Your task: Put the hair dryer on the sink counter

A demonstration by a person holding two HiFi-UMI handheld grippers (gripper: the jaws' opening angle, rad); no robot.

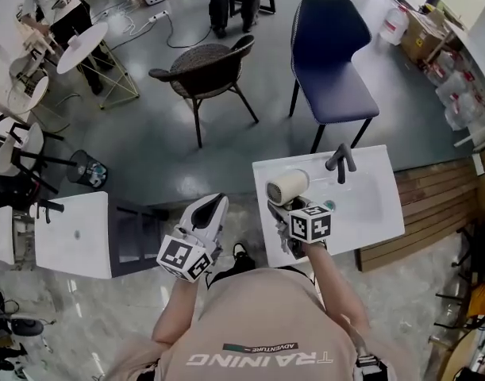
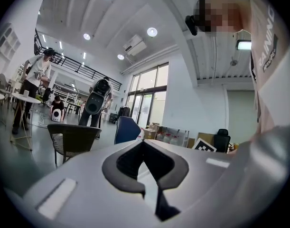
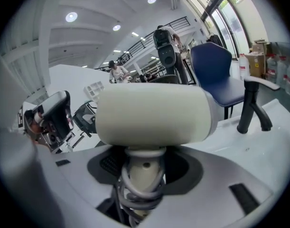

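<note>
A cream hair dryer (image 1: 287,186) with its grey cord wound round the handle hangs over the left part of the white sink counter (image 1: 373,222). My right gripper (image 1: 283,210) is shut on its handle. In the right gripper view the dryer's barrel (image 3: 154,115) lies crosswise just above the jaws, and the right gripper (image 3: 142,177) clamps the corded handle. The black faucet (image 1: 340,162) stands close behind and to the right of it (image 3: 251,103), on the counter (image 3: 283,113). My left gripper (image 1: 216,204) is held off the counter's left side, shut on nothing (image 2: 147,167).
A navy chair (image 1: 329,54) stands behind the sink and a dark wicker chair (image 1: 206,66) to its left. A white low table (image 1: 71,232) is at the left, a wooden pallet (image 1: 440,201) at the right. People stand at the far back.
</note>
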